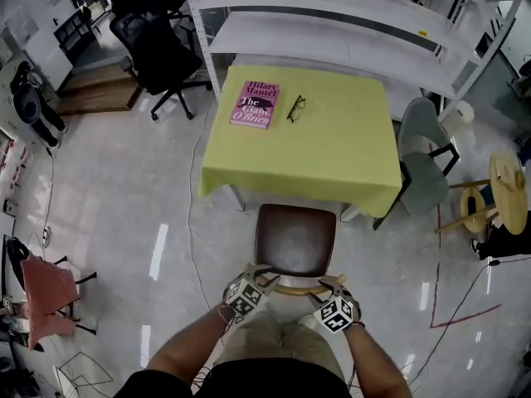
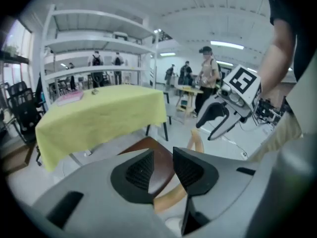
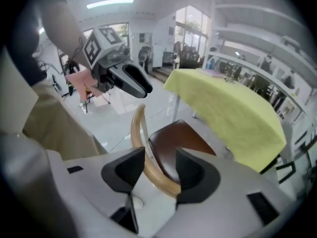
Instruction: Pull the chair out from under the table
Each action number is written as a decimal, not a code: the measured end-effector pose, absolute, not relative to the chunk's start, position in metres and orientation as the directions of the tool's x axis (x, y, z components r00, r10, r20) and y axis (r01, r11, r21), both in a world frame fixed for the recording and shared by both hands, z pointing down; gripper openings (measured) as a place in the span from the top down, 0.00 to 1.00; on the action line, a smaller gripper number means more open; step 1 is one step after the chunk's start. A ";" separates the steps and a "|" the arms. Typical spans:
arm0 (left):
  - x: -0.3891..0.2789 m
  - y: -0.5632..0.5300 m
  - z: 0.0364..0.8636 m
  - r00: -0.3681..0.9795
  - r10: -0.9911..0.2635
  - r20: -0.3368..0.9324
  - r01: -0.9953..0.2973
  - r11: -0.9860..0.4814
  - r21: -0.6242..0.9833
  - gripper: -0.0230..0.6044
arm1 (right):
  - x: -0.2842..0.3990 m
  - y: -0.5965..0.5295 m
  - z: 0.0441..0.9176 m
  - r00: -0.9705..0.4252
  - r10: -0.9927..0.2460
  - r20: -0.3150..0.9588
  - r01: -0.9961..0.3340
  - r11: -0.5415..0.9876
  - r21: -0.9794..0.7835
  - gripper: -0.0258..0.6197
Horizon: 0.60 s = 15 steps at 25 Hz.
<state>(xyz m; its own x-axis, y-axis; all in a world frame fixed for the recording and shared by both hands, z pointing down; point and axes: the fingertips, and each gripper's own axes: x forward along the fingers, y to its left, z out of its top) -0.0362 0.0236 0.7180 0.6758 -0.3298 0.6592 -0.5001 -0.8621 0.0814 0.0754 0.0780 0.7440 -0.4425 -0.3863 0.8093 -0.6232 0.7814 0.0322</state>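
Head view, clock faces read with 12 pointing away from the person.

- The chair (image 1: 294, 237) stands at 12 of both claws, square to the table (image 1: 332, 160). The front edge of the seat (image 3: 184, 133) meets the near hem of the yellow-green cloth (image 1: 274, 177). The rest of the seat is out in the open.
- The curved wooden back rail (image 1: 297, 289) is on the person's side, just beside both claws.
- The left gripper (image 2: 162, 155) is at the rail's 9 o'clock end. Its jaws are spread and nothing is pinched. The seat shows through the gap and the rail runs beneath the pads.
- The right gripper (image 3: 160, 152) is at the rail's 3 o'clock end, jaws spread wide. The rail passes through the gap near one pad, but no squeeze on it can be seen.
- On the table: a pink book (image 1: 255, 104) at 11 and glasses (image 1: 295, 108) just beside it at 12. Both lie well back from the near edge.

Room for moving:
- Bare floor (image 1: 149, 214) lies at 9 and at 6 of the chair.
- A thin cable (image 1: 192, 222) runs along the floor at 9, near the table leg.
- A grey chair (image 1: 421, 168) sits against the table's 3 o'clock side.
- A black office chair (image 1: 158, 52) stands at 10, well apart.
- White shelving (image 1: 332, 19) closes off 12.
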 end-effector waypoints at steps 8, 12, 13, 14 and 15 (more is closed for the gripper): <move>-0.050 -0.007 0.540 0.697 -0.640 0.325 -0.681 -0.732 0.020 0.93 | 0.093 0.047 0.583 -0.459 -0.754 0.469 -0.849 0.529 0.021 0.82; -0.046 -0.004 0.463 0.688 -0.704 0.177 -0.714 -0.700 -0.014 0.95 | 0.100 0.036 0.513 -0.435 -0.839 0.327 -0.882 0.470 0.032 0.94; -0.045 -0.004 0.447 0.681 -0.718 0.146 -0.724 -0.690 -0.013 0.95 | 0.103 0.033 0.497 -0.429 -0.855 0.293 -0.889 0.456 0.030 0.94; -0.044 -0.004 0.431 0.673 -0.730 0.115 -0.735 -0.678 -0.006 0.95 | 0.104 0.030 0.480 -0.424 -0.868 0.258 -0.895 0.445 0.028 0.94; -0.045 -0.004 0.416 0.666 -0.741 0.085 -0.744 -0.668 0.002 0.95 | 0.104 0.028 0.463 -0.420 -0.879 0.224 -0.899 0.437 0.030 0.94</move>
<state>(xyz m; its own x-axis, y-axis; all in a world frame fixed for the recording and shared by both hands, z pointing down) -0.0448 -0.0037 0.4156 0.6661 -0.7410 0.0848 -0.7438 -0.6684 0.0016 0.1044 0.0275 0.4626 -0.4202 -0.8794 0.2236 -0.8989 0.4372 0.0302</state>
